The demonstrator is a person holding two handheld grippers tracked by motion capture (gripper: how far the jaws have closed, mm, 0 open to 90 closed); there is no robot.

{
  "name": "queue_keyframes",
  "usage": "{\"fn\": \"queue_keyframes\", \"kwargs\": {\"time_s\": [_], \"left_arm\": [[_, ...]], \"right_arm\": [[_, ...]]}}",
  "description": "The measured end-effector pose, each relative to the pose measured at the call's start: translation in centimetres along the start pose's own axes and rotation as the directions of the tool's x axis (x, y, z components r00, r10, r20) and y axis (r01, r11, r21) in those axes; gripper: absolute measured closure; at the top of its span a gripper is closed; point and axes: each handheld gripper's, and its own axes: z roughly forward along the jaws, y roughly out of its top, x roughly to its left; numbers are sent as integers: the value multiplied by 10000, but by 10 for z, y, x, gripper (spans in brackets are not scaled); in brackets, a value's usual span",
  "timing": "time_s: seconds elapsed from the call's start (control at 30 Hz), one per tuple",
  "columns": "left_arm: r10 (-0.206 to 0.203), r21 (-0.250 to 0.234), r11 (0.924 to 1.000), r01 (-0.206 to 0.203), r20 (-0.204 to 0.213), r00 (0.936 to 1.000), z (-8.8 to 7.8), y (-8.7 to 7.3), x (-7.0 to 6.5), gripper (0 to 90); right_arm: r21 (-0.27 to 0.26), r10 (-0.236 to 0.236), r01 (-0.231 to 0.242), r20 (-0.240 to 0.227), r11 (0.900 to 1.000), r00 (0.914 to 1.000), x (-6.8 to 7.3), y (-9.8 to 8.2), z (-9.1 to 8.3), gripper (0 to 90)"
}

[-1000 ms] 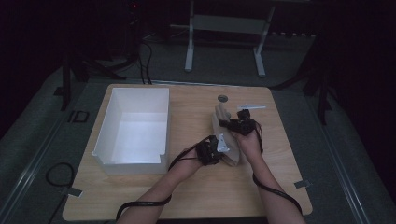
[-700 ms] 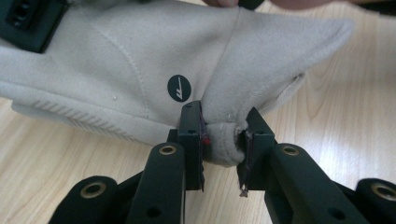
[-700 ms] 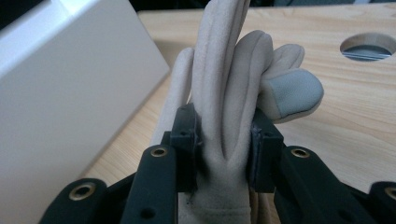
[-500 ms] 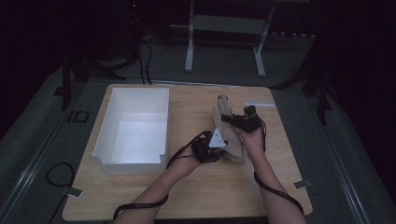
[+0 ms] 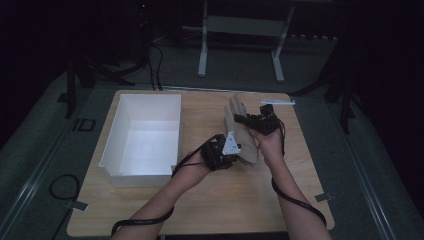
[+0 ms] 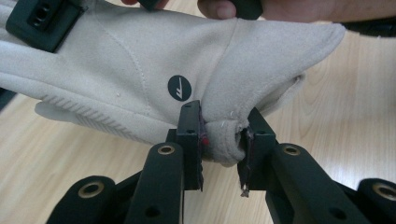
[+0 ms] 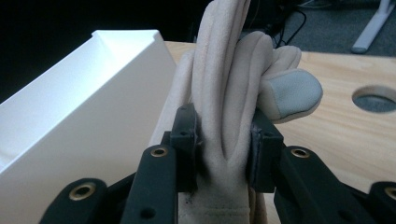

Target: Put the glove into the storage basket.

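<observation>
Holding a beige glove between both grippers above the tabletop.
At left sits a white bin; just right of it the left gripper has its jaws clamped on the glove's cuff edge, and farther right the right gripper pinches the glove's fingers, its jaws closed on the bunched fabric.

Both forearms come in from the bottom of the high view and converge over the middle of the worktop. The left claw sits nearer the person, its jaws pinched tight on a fold of cloth in the left gripper view. The right claw is farther out, jaws clamped on bunched cloth, hand wrapped around its body.
</observation>
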Motion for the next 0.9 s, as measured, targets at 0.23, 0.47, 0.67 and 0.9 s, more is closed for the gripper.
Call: {"fn": "queue_keyframes", "kwargs": {"time_s": [0.23, 0.47, 0.67, 0.9], "left_arm": [[-7, 273, 9996, 12, -183, 9998, -28, 4, 11, 746], [-32, 467, 9989, 51, -408, 9992, -51, 0, 21, 748], [-132, 533, 9984, 163, -581, 9982, -67, -6, 28, 748], [-342, 563, 9977, 382, -717, 9968, -87, -16, 37, 748]], "right_arm": [[-26, -299, 298, -248, 9996, 9992, 22, 21, 4, 687], [23, -520, 522, -498, 9986, 9974, 44, 37, 16, 688], [40, -582, 586, -683, 9983, 9960, 59, 46, 28, 687], [65, -517, 526, -1024, 9986, 9934, 74, 55, 43, 687]]}}
